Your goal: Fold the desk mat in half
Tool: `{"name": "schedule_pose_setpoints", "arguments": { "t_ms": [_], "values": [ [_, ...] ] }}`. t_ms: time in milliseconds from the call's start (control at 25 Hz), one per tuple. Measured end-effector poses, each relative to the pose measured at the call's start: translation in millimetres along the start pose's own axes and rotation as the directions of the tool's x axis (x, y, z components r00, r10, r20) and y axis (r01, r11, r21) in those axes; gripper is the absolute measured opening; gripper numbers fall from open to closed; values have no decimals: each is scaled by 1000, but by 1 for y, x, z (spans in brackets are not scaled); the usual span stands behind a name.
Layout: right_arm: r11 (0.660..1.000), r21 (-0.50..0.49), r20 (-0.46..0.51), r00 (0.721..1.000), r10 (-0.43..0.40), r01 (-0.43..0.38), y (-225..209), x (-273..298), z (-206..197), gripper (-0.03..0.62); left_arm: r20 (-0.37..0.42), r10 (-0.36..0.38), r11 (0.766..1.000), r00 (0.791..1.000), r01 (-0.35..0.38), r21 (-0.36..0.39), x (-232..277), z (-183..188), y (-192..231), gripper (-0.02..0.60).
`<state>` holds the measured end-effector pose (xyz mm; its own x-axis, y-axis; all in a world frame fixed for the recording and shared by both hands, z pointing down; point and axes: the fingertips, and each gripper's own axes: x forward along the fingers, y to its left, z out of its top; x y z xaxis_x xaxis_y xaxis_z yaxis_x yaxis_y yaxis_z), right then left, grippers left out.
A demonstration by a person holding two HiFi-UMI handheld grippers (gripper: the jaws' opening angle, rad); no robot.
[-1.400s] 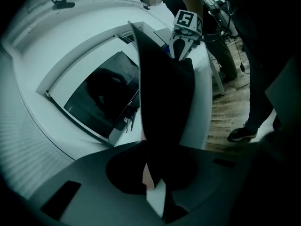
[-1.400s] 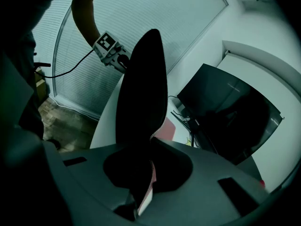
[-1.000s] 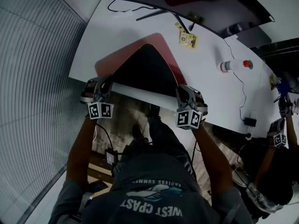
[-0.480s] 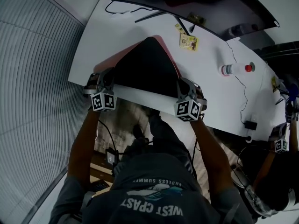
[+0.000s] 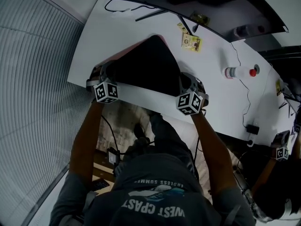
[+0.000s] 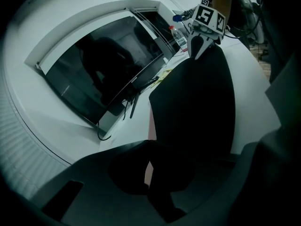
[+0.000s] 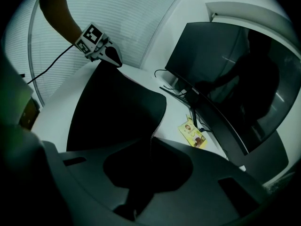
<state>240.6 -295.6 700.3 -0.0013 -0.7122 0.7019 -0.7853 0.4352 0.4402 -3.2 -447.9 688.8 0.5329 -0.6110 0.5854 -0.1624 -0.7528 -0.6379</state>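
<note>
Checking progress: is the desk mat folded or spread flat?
Folded over: desk mat shows black underside up, pink only at edges.

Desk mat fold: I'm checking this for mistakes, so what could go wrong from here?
The left tool and right tool each pinch only a corner of the desk mat, so one could slip. Pink shows mostly along its left edge, so the halves may land skewed. The flap's far edge lies near the yellow packet and might nudge it.
</note>
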Motion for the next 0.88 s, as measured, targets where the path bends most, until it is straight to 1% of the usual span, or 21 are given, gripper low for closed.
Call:
{"name": "schedule_pose_setpoints", "arguments": {
  "t_ms": [280,560,600,680,800,880],
  "values": [
    [1000,6,-29,999,21,-21,-11,21,-2,44,-9,45,999,999,-45,-19,7,2,13,14],
    [999,1,-58,998,40,-40,-13,29,-5,49,8,119,992,993,-118,-52,-2,5,25,15],
    [999,-3,-63,997,40,-40,-13,29,-6,51,1,123,990,992,-123,-70,-3,3,27,15],
    [999,-10,-76,996,37,-38,-16,29,-9,51,-21,131,982,991,-132,-138,-6,-2,32,15],
    [999,-2,-107,993,39,-40,-18,31,-15,55,-35,154,956,987,-158,-249,-13,-9,44,15],
    [999,11,-131,990,44,-43,-20,32,-16,60,-25,174,941,984,-173,-290,-22,-11,52,15]
  ]
}}
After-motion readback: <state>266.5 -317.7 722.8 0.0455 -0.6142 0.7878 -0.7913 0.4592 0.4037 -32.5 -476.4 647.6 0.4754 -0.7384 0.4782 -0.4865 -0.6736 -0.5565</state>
